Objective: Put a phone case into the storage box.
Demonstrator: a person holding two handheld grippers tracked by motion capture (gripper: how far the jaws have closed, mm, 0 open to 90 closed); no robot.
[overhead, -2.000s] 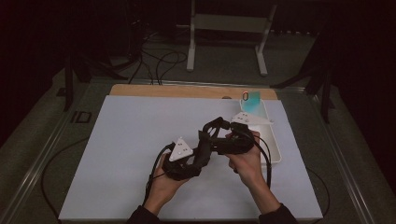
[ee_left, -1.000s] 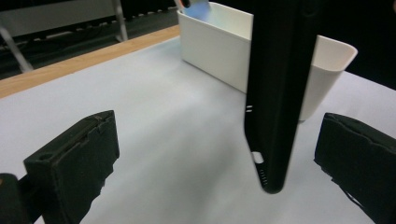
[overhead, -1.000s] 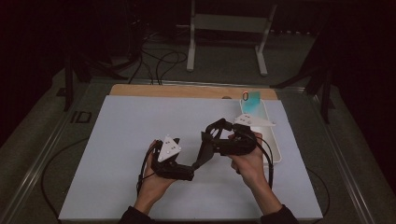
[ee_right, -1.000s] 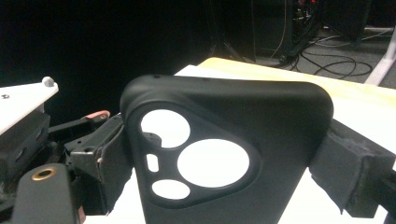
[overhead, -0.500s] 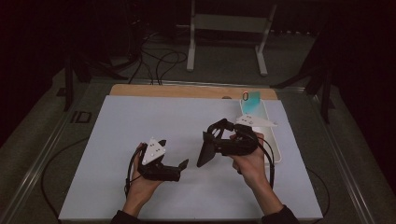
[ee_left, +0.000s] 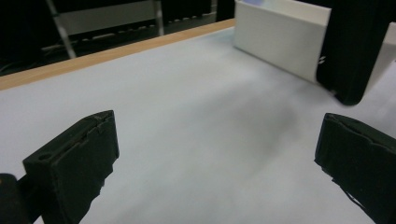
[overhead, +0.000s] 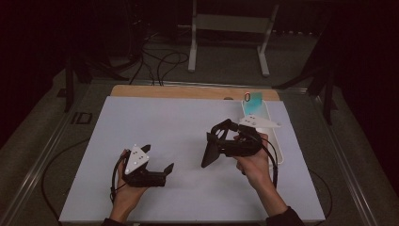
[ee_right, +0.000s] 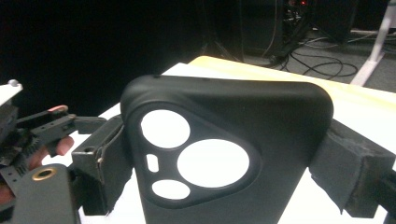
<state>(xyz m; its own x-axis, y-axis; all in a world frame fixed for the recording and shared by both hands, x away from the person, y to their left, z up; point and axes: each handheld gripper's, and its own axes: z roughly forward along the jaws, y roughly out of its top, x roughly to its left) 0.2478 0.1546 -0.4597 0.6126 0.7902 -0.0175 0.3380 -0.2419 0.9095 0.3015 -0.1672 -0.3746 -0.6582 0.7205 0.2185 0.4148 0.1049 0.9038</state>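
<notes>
Standing in the white tray (overhead: 275, 141): a teal item (overhead: 253, 101).

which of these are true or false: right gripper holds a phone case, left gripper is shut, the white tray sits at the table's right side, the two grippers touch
1. The right gripper holds a black phone case. True.
2. The left gripper is shut. False: its jaws stand wide apart with nothing between them.
3. The white tray sits at the right side of the table. True.
4. The two grippers touch. False: bare table lies between them in the high view.
</notes>
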